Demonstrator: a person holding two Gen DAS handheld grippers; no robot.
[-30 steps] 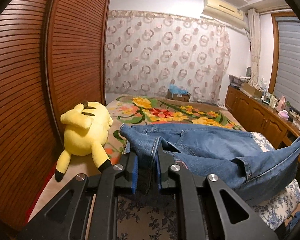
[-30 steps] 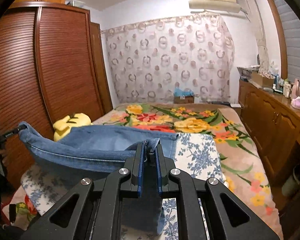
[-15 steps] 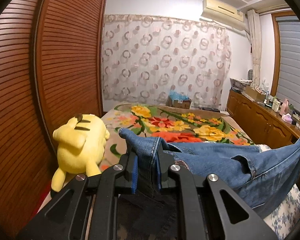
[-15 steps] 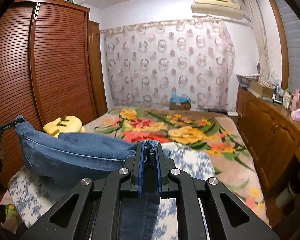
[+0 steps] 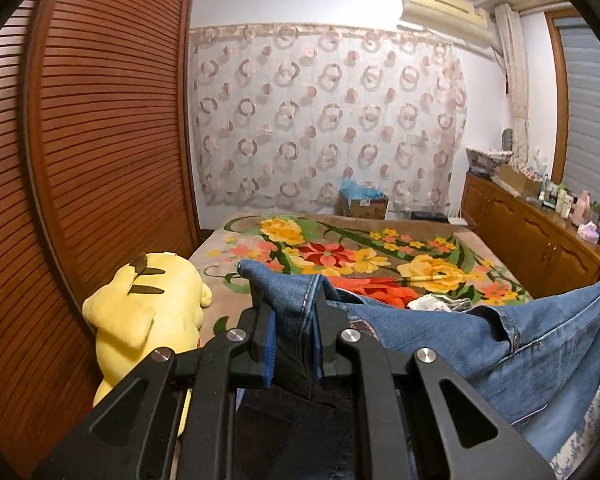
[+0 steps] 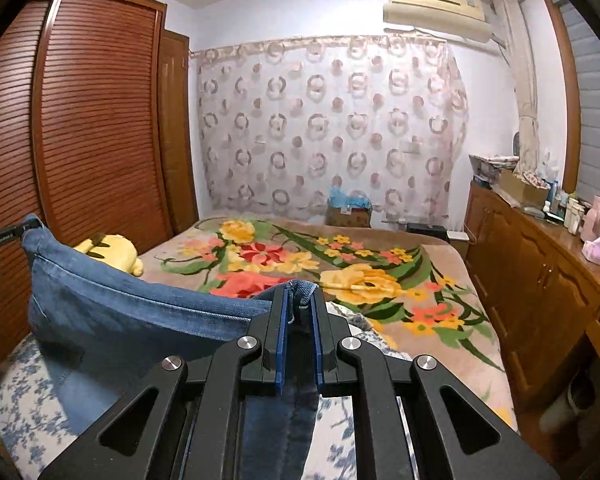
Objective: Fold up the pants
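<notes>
The jeans hang in the air above the near end of the bed, stretched like a band between the two claws. The left claw is nearly closed, its blue pads pinching a bunched corner of denim that pokes up past the tips. The right claw is likewise almost closed on the opposite corner, with cloth trailing down between its arms.

What the next move turns on, as I judge it: the long axis of the held edge runs left to right across the bed, from one claw to the other, and the rest of the cloth droops below and toward the near side. From the left claw the jeans run off to the right; from the right claw they run off to the left, where the other claw's tip shows at the far end of the band. Neither hand is nearer; each has one end. The free bed surface lies ahead, with a yellow plush toy at the far left, close to the left claw's side.

A small white marking on that distant claw is too tiny to read; no other writing is legible.
</notes>
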